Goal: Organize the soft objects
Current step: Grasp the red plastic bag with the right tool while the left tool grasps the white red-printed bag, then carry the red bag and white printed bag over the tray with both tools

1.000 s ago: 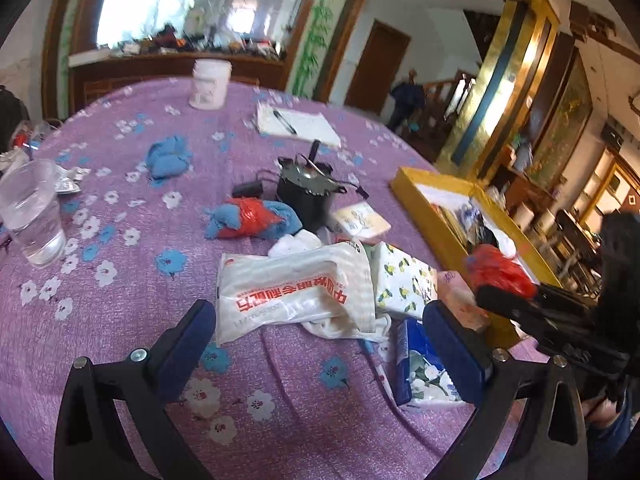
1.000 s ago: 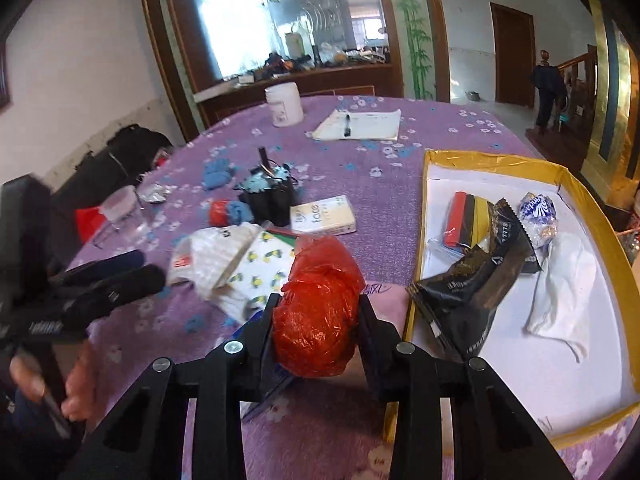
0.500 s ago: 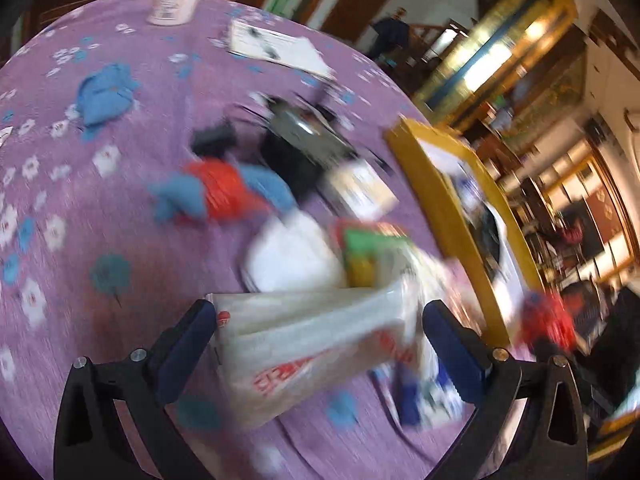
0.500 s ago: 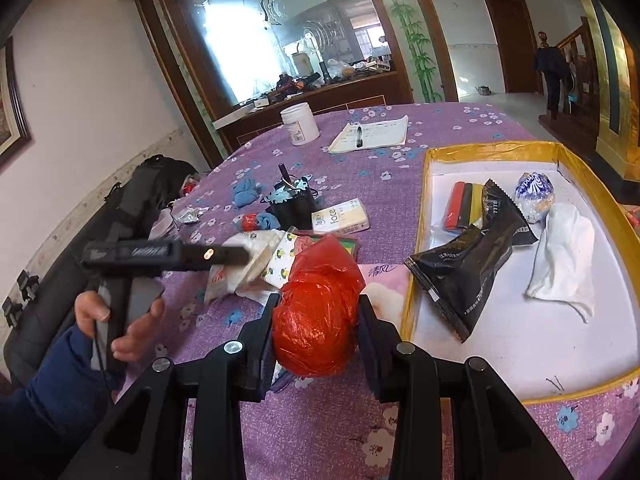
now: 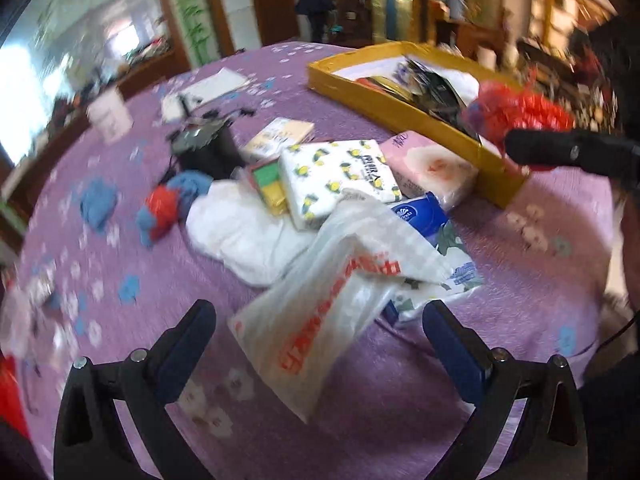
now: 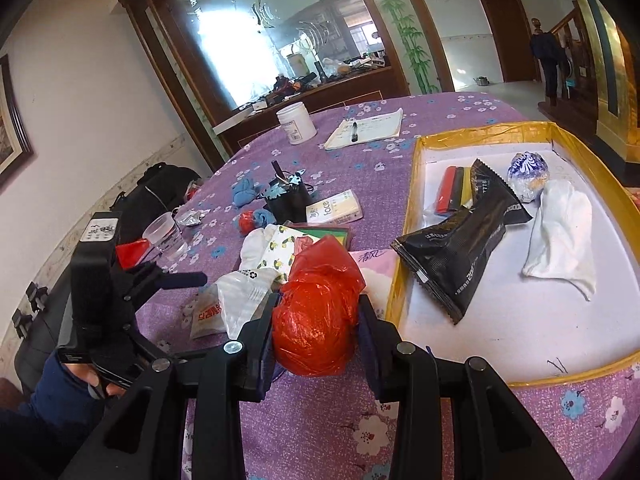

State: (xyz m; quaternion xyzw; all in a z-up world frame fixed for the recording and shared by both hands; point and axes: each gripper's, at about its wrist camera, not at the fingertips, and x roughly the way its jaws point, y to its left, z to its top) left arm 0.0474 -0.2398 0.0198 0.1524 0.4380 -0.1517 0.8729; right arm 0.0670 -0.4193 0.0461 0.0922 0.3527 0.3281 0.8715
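While my right gripper [image 6: 316,320] pinches the red bag [image 6: 318,316] between both pads, squeezing the crinkled plastic from each side, I see it raised over the purple cloth [image 6: 320,420] just beside the near left corner of the yellow tray [image 6: 394,292]. My left gripper [image 5: 320,332] stands wide apart with nothing pressed by either pad; a white bag with red print [image 5: 320,320] lies on the cloth in the gap between the blue fingertips [image 5: 188,344], though the blur keeps me from telling whether they touch it. Just beyond that bag I see a blue tissue pack [image 5: 424,216], a lemon-print pack [image 5: 340,176] and a pink pack [image 5: 428,164] heaped together, with a white cloth [image 5: 248,232] to their left. Farther left lie a red-and-blue bundle [image 5: 168,208] and a blue rag [image 5: 98,202], and behind them a black pot [image 5: 208,148]. Inside the tray I see a black snack bag [image 6: 460,252], a white sock [image 6: 560,236], a blue-and-white ball [image 6: 528,174] and a red, black and yellow packet [image 6: 452,190]. At the far edge a white jar [image 6: 296,122] and a notepad with a pen [image 6: 364,130] sit well apart from the heap.
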